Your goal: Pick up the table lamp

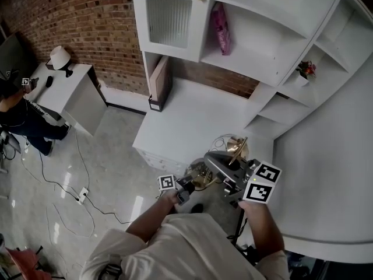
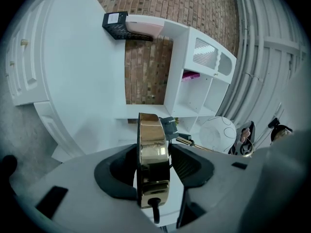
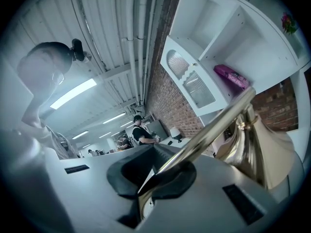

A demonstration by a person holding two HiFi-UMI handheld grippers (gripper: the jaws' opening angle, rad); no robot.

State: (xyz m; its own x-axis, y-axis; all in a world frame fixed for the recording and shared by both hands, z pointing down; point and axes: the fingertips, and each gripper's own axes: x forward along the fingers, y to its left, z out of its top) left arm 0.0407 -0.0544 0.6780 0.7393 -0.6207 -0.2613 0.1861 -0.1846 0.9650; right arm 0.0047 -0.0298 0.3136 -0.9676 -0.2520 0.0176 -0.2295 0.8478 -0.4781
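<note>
The table lamp (image 1: 228, 150) hangs tilted in the air over the front edge of the white desk (image 1: 186, 118), held by both grippers. It has a gold base, a gold stem and a pale globe shade (image 2: 219, 134). My left gripper (image 1: 189, 186) is shut on the rim of the gold round base (image 2: 151, 144), which stands on edge between the pads. My right gripper (image 1: 232, 182) is shut on the thin gold stem (image 3: 214, 125), which runs up to the right past a gold bell-shaped part (image 3: 262, 154).
A white shelf unit (image 1: 274, 34) behind the desk holds a pink packet (image 1: 221, 28) and a small flower pot (image 1: 304, 72). A dark box (image 1: 160, 83) stands at the desk's left end. Far left, a person works at a white table (image 1: 64, 83). Cables and a power strip (image 1: 81, 196) lie on the floor.
</note>
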